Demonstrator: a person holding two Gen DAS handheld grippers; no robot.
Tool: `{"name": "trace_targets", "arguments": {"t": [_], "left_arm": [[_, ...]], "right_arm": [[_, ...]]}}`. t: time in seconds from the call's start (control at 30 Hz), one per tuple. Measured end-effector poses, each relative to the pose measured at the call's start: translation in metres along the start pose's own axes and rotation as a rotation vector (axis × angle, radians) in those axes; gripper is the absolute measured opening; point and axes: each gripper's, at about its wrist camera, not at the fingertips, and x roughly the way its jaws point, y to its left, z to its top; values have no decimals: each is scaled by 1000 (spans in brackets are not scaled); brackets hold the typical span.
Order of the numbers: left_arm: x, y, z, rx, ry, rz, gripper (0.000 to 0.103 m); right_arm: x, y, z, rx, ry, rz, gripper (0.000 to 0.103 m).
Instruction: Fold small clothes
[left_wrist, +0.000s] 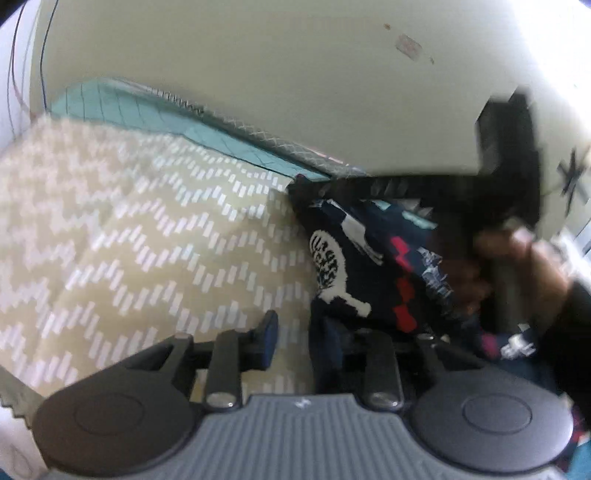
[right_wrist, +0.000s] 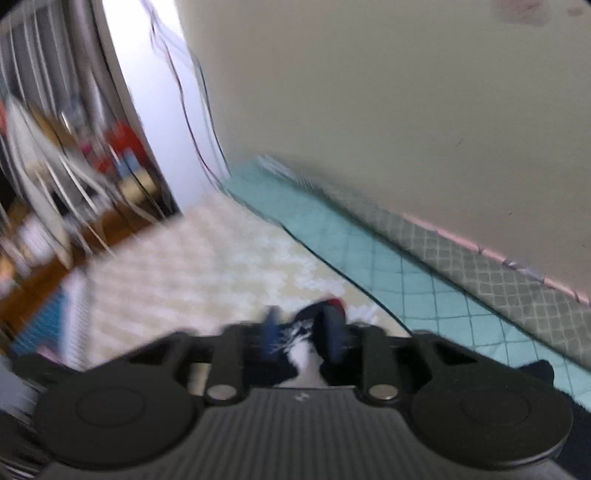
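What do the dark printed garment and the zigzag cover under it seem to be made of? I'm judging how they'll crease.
The dark printed garment looks like soft, matte knit, probably cotton jersey: it bunches in limp folds and its white and red prints bend with it. The zigzag cover looks like thin, matte woven cloth, beige with white dashes, lying in shallow ripples; blur hides the weave.

Garment (left_wrist: 354, 266) lies on the patterned cover (left_wrist: 129, 229), at its right edge in the left wrist view. Quilted mat (left_wrist: 122, 107) runs behind the cover, along the wall (left_wrist: 295, 74). Right gripper (right_wrist: 303, 332) sits over the garment, cloth between its fingers.
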Motion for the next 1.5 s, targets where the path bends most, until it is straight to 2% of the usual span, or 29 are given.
{"name": "trace_targets", "arguments": {"t": [0.07,0.13,0.23,0.3,0.37,0.47,0.53,0.6,0.67,0.77,0.8,0.93,1.03,1.13,1.2,1.23,1.27,1.3,1.33,1.4,1.5], "left_arm": [[-1,0,1,-4,-1,-6,32],[-4,-5,2,28,-24,14,46],[-10,-13,3,71,-40,14,58],[-13,-18,1,111,-38,2,63],[-17,-26,-2,158,-32,-41,65],[-28,-36,-3,213,-70,-107,66],[-42,-42,-1,199,-117,-163,78],[-43,-44,11,141,-134,-196,83],[-35,-49,26,108,-99,-155,83],[-5,-54,46,91,-42,-17,78],[6,-53,53,72,-21,6,74],[38,-51,65,45,-3,37,62],[56,-52,57,56,-1,53,58],[54,-55,49,121,-26,62,56],[57,-55,48,115,-32,51,53],[56,-55,47,119,-35,57,50],[59,-56,48,129,-38,64,45],[60,-56,48,136,-39,67,32],[60,-55,48,133,-37,57,24],[57,-51,50,106,-45,32,19],[50,-48,54,69,-75,2,18]], "right_arm": [[-14,-10,-2,47,-26,10,52],[-43,-20,-5,70,-89,-25,53],[-102,-47,-25,122,-162,-57,51],[-149,-65,-49,135,-189,-122,51],[-191,-77,-77,131,-202,-208,51],[-243,-84,-117,122,-196,-347,51],[-271,-89,-143,134,-195,-424,51],[-292,-94,-164,143,-198,-488,51],[-303,-93,-182,133,-202,-535,51],[-307,-87,-201,124,-192,-538,50],[-306,-87,-206,139,-185,-538,50],[-308,-88,-227,224,-212,-526,50],[-308,-104,-233,340,-226,-498,50],[-304,-115,-229,393,-258,-482,50],[-294,-122,-225,408,-243,-472,50],[-287,-126,-223,421,-215,-465,36],[-279,-128,-223,429,-182,-448,2],[-276,-127,-222,428,-173,-429,0],[-278,-121,-220,407,-193,-435,0],[-290,-108,-209,348,-261,-468,0],[-310,-106,-187,326,-375,-493,0]]}}
